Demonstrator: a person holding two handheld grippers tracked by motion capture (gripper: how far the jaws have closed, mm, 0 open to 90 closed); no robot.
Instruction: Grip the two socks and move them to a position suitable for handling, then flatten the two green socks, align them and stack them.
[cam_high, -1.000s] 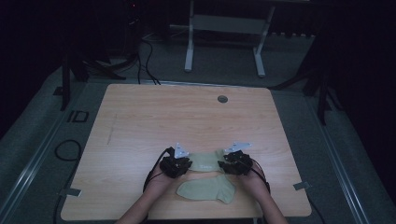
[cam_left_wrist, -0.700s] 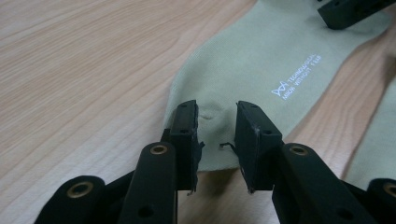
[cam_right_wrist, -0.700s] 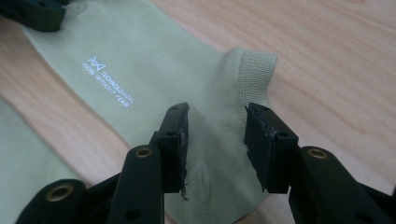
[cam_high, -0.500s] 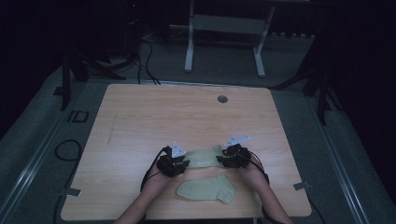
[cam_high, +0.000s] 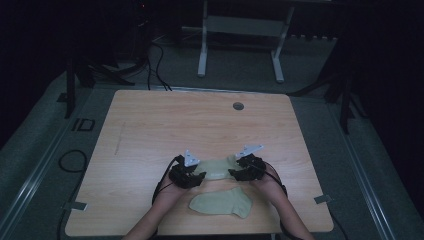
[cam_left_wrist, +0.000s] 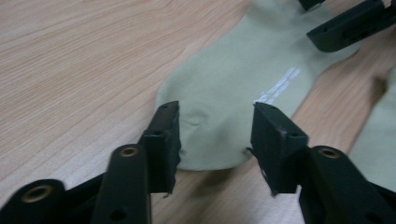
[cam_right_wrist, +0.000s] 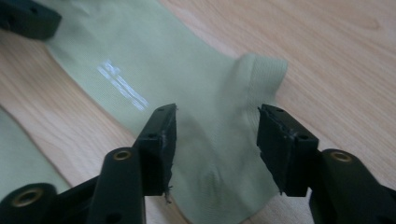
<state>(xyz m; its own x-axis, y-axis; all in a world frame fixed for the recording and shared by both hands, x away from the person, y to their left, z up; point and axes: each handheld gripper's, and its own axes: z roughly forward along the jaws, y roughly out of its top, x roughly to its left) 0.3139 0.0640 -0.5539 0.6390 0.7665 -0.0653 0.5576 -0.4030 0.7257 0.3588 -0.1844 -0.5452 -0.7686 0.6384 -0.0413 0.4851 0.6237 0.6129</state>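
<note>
A pale green sock (cam_high: 216, 168) lies flat on the wooden table (cam_high: 200, 125), stretched between my two grippers. My left gripper (cam_high: 196, 176) stands open over its rounded toe end (cam_left_wrist: 210, 93), one jaw on each side of the cloth. At the other end, my right gripper (cam_high: 236, 173) is open over the heel and ribbed cuff (cam_right_wrist: 261, 70). A shiny white streak (cam_right_wrist: 122, 86) marks the sock's middle. A second matching sock (cam_high: 223, 202) lies nearer the front edge, between the person's forearms.
The second sock's edge shows at the right of the left gripper view (cam_left_wrist: 380, 140) and at the lower left of the right gripper view (cam_right_wrist: 18, 154). A round grommet (cam_high: 238, 106) sits near the table's far edge. Cables and a metal stand (cam_high: 240, 45) lie beyond on the floor.
Both hands and grippers have moved slightly away from the front edge, at the ends of the farther sock. The near sock has not moved.
</note>
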